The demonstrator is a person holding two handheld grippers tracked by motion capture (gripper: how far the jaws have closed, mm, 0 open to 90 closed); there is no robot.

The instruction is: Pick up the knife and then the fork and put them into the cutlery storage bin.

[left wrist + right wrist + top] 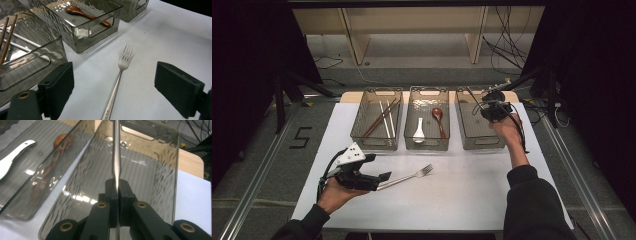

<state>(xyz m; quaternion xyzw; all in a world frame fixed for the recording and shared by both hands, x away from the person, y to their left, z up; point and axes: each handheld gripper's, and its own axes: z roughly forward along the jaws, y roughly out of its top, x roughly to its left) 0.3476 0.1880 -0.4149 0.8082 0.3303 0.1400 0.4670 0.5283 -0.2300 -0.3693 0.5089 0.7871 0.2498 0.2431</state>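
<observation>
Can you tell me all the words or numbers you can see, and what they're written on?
"5": a big dark number marked on the grey floor, left of the white table.
The fork has tiny stamped marks near the bottom of its handle, too small to read.
No writing can be seen on the three clear bins or the grippers.
</observation>
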